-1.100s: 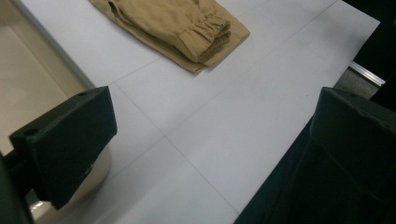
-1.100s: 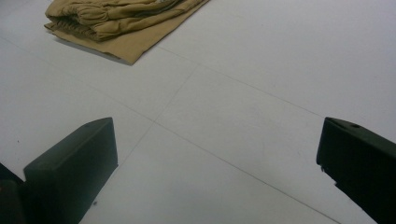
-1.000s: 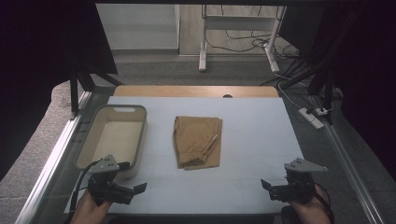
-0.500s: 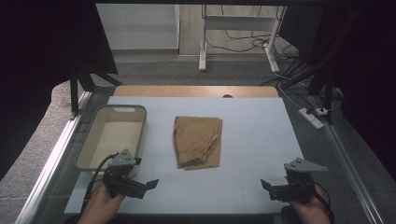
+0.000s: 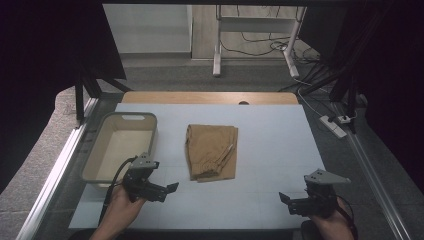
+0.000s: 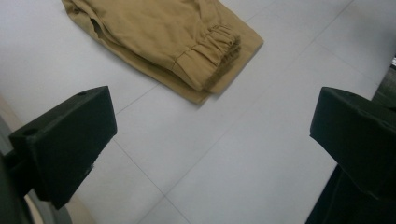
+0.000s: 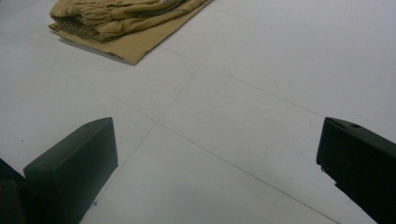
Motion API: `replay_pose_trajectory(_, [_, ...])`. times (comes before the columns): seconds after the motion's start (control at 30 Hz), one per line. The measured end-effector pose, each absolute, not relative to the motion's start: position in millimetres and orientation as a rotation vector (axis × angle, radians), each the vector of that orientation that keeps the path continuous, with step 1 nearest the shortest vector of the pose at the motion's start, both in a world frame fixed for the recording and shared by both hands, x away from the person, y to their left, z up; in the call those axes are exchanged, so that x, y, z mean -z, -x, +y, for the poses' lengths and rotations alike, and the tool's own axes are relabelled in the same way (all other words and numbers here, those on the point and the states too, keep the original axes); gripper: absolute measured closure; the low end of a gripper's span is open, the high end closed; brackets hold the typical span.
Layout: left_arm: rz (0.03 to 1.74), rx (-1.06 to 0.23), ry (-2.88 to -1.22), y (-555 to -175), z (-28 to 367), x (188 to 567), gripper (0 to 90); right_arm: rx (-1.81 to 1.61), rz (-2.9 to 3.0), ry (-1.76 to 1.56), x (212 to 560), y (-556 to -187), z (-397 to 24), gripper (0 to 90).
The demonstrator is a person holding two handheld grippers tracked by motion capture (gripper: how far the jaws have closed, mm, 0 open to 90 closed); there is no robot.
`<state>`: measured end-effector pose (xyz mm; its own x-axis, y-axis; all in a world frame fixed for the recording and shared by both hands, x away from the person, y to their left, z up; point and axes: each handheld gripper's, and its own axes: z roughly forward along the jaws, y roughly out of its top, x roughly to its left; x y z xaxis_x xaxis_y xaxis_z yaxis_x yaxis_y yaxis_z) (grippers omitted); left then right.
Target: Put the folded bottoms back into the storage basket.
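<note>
A folded tan garment (image 5: 211, 151) lies in the middle of the white table top (image 5: 270, 135); its elastic cuff (image 6: 212, 49) points toward my left gripper. My left gripper (image 5: 170, 190) hovers open near the table's front left, aimed at the garment's near corner, with nothing between its jaws. At the front right my right gripper (image 5: 283, 198) stands open too, and the garment (image 7: 121, 23) lies well ahead of it, off to its left. A hand holds each gripper.
A beige rectangular tub (image 5: 120, 145) sits at the table's left side, just behind my left gripper. Beyond the table's far wooden edge (image 5: 210, 97) stand a metal frame and cables on the floor. A power strip (image 5: 332, 126) lies off the right side.
My left gripper has moved forward and to the right, from the front left edge toward the garment. The right gripper has stayed in place.
</note>
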<state>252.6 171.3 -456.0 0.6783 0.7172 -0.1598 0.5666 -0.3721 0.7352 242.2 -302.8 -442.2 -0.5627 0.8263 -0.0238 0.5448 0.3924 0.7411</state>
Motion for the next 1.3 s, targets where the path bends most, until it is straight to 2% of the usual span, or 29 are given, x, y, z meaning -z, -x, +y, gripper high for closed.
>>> replay_pose_trajectory(0.73, [0.979,-0.253,-2.114,-288,146,474,0.0,-0.999,2.272,-1.181,442,-242,-303,0.0])
replay_pose_trajectory(1.1, [0.968,-0.19,-2.127,-308,137,482,0.0,-1.001,2.275,-1.177,442,-243,-303,0.0])
replay_pose_trajectory(1.3, [1.02,-0.136,-2.143,-326,132,491,0.0,-1.002,2.277,-1.174,442,-242,-303,0.0])
